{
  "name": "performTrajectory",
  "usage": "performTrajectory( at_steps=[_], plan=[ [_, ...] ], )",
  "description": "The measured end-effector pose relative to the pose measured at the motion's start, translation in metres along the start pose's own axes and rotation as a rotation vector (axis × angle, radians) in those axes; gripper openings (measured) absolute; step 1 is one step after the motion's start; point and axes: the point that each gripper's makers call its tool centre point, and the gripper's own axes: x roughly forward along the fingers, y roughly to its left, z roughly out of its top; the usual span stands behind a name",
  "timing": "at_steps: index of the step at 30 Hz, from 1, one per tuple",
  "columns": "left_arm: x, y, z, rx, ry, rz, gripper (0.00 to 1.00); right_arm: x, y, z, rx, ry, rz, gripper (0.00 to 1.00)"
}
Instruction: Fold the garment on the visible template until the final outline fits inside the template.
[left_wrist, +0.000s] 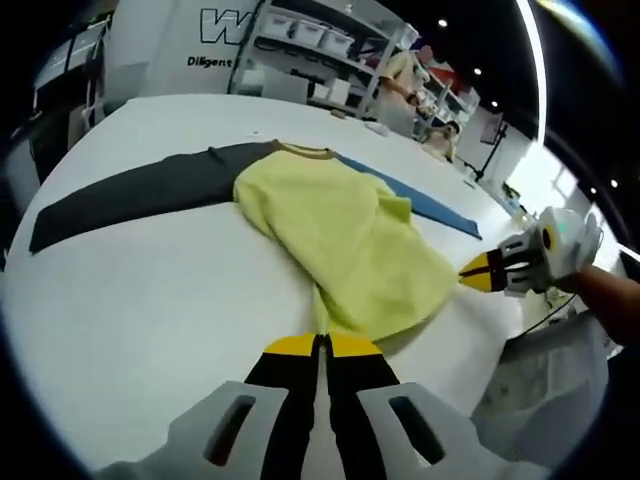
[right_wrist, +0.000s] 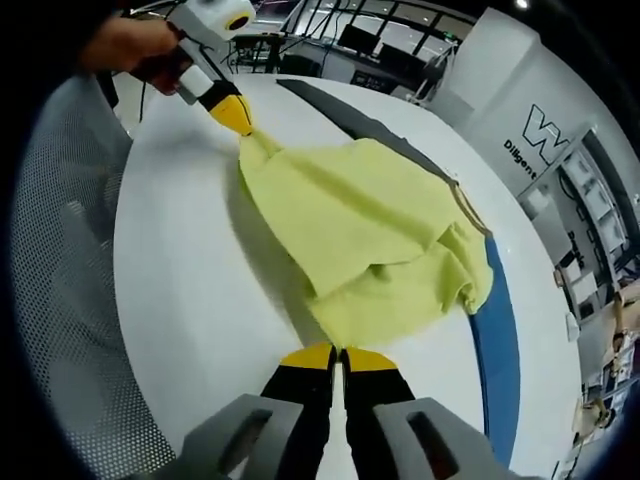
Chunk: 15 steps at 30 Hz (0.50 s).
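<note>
White counter (left_wrist: 150, 300) carries the garment (left_wrist: 340, 235), its yellow body bunched at the middle with a dark sleeve (left_wrist: 130, 195) and a blue sleeve (left_wrist: 430, 205) spread either side. Left hand-held gripper (left_wrist: 321, 345) is clamped on one hem corner; right hand-held gripper (right_wrist: 338, 353) pinches the other.

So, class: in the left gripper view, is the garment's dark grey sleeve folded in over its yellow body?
No: the dark grey long sleeve lies stretched out flat on the white table, away from the bunched yellow fabric body.
</note>
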Motion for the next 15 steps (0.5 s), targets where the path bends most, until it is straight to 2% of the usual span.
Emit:
performTrajectory(
  at_steps=[10,15],
  plan=[
    [-0.015,-0.004,-0.002,-0.007,-0.001,0.01,0.0,-0.013,0.0,-0.003,0.006,0.007,-0.01,0.0],
    [-0.026,-0.005,0.001,-0.008,-0.021,0.018,0.0,-0.022,-0.002,-0.005,0.01,0.007,-0.018,0.0]
  ],
)
